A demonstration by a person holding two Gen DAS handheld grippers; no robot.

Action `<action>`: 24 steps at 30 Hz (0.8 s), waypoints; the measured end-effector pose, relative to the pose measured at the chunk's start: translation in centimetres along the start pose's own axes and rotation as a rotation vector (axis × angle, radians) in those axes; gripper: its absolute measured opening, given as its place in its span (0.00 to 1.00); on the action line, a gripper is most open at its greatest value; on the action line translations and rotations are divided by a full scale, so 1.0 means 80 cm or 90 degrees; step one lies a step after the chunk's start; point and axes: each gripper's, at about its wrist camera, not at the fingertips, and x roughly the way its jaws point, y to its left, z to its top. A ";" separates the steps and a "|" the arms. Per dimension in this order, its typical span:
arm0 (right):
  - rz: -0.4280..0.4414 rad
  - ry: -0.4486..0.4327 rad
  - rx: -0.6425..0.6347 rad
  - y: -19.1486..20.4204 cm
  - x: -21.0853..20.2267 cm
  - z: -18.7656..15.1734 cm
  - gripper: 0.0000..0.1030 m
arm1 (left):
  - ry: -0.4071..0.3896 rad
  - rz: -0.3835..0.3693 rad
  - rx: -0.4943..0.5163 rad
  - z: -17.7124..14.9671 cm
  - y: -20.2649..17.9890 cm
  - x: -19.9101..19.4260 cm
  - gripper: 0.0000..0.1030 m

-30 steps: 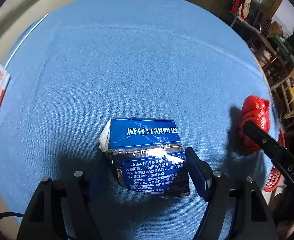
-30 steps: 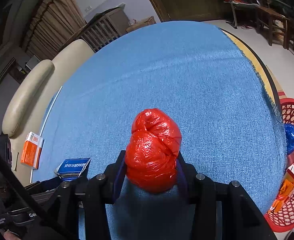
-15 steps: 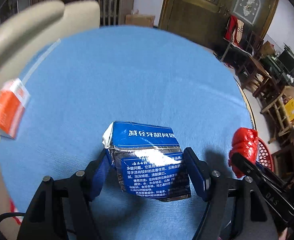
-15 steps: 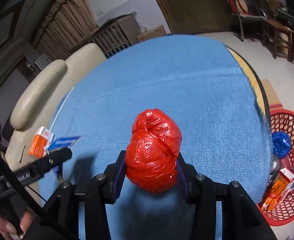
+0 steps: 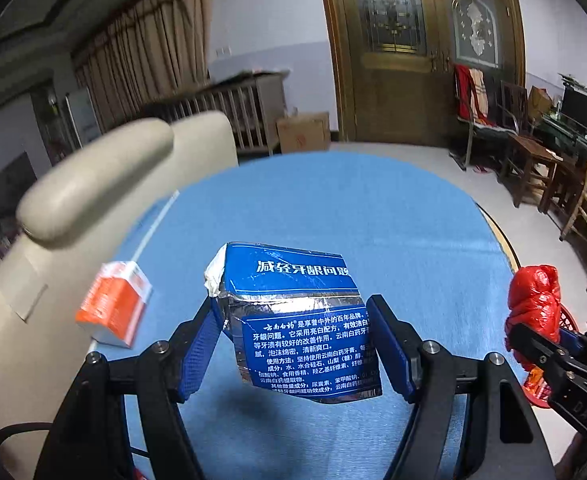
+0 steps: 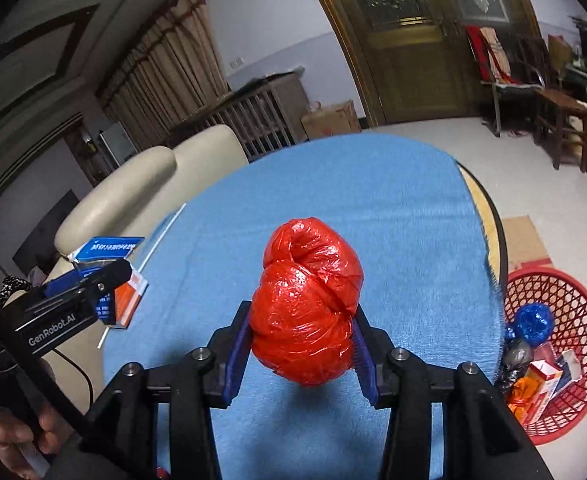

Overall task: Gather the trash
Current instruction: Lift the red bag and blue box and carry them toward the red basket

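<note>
Left gripper (image 5: 293, 344) clamped on blue box (image 5: 293, 312) reading "减轻牙龈问题" — right gripper (image 6: 301, 356), beside "GenRobot.AI" lettering, on red bag (image 6: 309, 300).

Both grippers have risen off the blue tablecloth (image 5: 393, 220). The blue box (image 5: 293, 320) now hangs above it, and the red bag (image 6: 307, 300) too. Door and curtains fill the upper frame; the red basket (image 6: 565, 292) shows fully at lower right.

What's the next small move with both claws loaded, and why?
Probably carry the right claw rightward over the red basket and let go. It is clamped on the red bag wad, clear above the blue tablecloth, and the basket sits just past the table's right edge. The left claw, gripping the blue carton, can follow.
</note>
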 end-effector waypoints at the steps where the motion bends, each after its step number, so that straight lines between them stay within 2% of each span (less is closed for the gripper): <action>1: 0.001 -0.004 -0.003 0.003 -0.005 0.001 0.47 | -0.009 0.006 0.002 0.001 0.002 -0.004 0.72; 8: 0.010 -0.019 -0.017 0.015 -0.030 -0.001 0.47 | -0.048 0.025 0.009 0.008 0.013 -0.032 0.72; 24: 0.018 -0.038 -0.018 0.007 -0.066 -0.014 0.47 | -0.083 0.026 0.028 0.006 0.004 -0.064 0.72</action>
